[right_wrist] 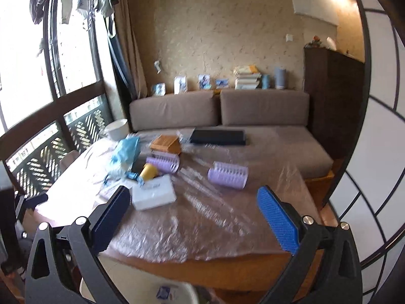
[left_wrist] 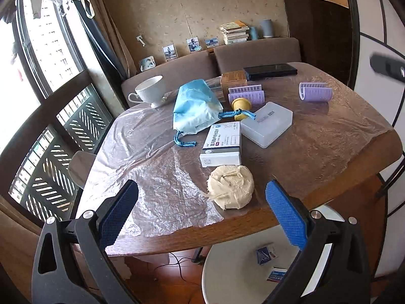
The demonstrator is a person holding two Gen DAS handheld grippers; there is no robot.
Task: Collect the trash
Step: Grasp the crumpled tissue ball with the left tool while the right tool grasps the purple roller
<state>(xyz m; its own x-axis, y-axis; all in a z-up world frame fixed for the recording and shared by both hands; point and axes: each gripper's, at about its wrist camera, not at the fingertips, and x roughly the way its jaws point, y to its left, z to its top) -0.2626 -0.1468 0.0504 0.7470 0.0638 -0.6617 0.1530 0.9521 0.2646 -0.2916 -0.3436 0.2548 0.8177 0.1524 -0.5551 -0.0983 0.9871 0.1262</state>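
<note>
- Both grippers hang above the near edge of the table [left_wrist: 336, 177] with nothing in them; the left gripper [left_wrist: 200, 215] has its jaws spread wide, and the right gripper [right_wrist: 195, 217] likewise, only air and tabletop showing between the pads
- The likeliest trash left on the table is the crumpled paper wad [left_wrist: 231, 186], lying near the front edge just this side of the medicine box [left_wrist: 222, 144]; below the edge stands a white bin [left_wrist: 235, 273] with a few small wrappers [left_wrist: 264, 254] already in it
- The wad rests partly on the thin plastic sheet [left_wrist: 152, 177]; a pinch taken too low could catch the film along with it and drag the whole cover, upsetting the teacup [left_wrist: 149, 93] or sliding the white plastic case [left_wrist: 265, 128]
- The wad is soft and loose; a shallow grip may pull off a strip and leave the rest behind
- What counts as trash is unclear: the blue drawstring bag [left_wrist: 195, 109], the purple rollers [left_wrist: 315, 91] and the yellow cup [left_wrist: 241, 105] look like belongings; taking one would be a mistake
- The right view is blurred; aiming from it risks a miss or a knock on the case
</note>
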